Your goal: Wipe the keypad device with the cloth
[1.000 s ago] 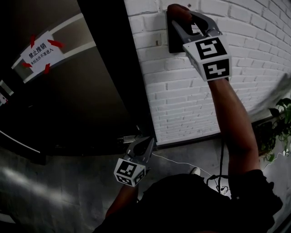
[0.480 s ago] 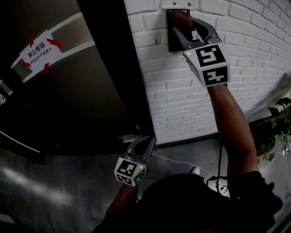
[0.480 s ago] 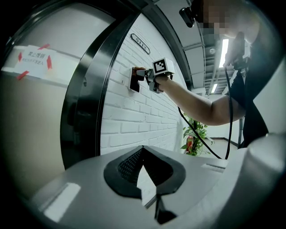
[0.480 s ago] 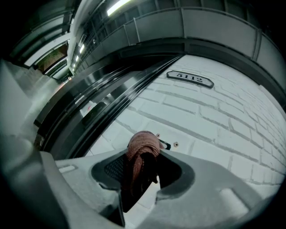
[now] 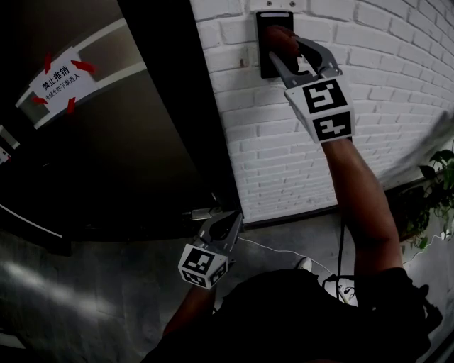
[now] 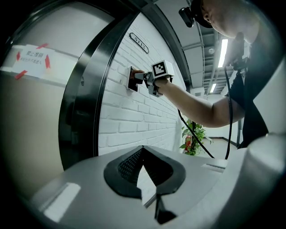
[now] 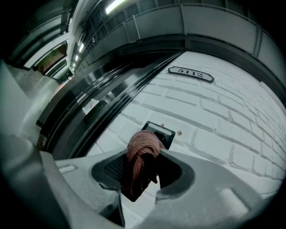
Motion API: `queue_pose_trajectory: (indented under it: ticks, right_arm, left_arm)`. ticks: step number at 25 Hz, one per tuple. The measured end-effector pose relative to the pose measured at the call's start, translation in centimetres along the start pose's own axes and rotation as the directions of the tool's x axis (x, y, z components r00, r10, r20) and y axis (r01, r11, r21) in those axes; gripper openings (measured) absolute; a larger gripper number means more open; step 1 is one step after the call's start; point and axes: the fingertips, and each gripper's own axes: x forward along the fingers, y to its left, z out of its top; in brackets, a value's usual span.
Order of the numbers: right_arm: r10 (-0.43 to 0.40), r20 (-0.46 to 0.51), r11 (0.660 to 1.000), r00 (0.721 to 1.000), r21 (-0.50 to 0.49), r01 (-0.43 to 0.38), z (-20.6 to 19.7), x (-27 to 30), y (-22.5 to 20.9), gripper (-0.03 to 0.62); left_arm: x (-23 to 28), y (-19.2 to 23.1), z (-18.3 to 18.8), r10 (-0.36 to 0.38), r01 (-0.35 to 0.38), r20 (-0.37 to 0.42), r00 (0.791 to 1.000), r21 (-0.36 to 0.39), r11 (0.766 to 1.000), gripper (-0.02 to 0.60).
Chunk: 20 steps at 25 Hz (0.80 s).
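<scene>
Right gripper point(image 7: 144, 157): pinching a bunched reddish cloth point(image 7: 142, 145) between its jaws and pressing it against the wall unit
Cloth: lying on the middle of the keypad device point(image 5: 274, 19), covering its lower face and leaving the top strip showing
Keypad device: sitting as a dark upright panel on the white brick wall point(image 5: 369, 92), just beside the dark door frame point(image 5: 177, 106)
What is changing: the cloth has been sliding down from the panel's top edge to its centre over the last second, so more of the upper part is now showing
What that is meaning: the wipe is looking well under way; the lower part is probably still waiting for its stroke
Left gripper point(image 6: 144, 154): hanging low near the floor, well apart from the panel, jaws pressed together with nothing between them
Further out: a paper notice point(image 5: 62, 79) is sticking on the door, and a number plate point(image 7: 191, 74) is sitting above the panel
</scene>
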Motion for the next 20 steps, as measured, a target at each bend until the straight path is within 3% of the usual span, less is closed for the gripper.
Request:
queue_pose_trajectory:
  ticks: [20]
  right_arm:
    - [0.043, -0.073, 0.999, 0.996, 0.009, -0.043, -4.6, -1.2, 3.0, 0.15]
  left_arm:
    - [0.2, -0.6, 0.0, -0.012, 0.012, -0.006, 1.0, -0.004, 1.0, 0.015]
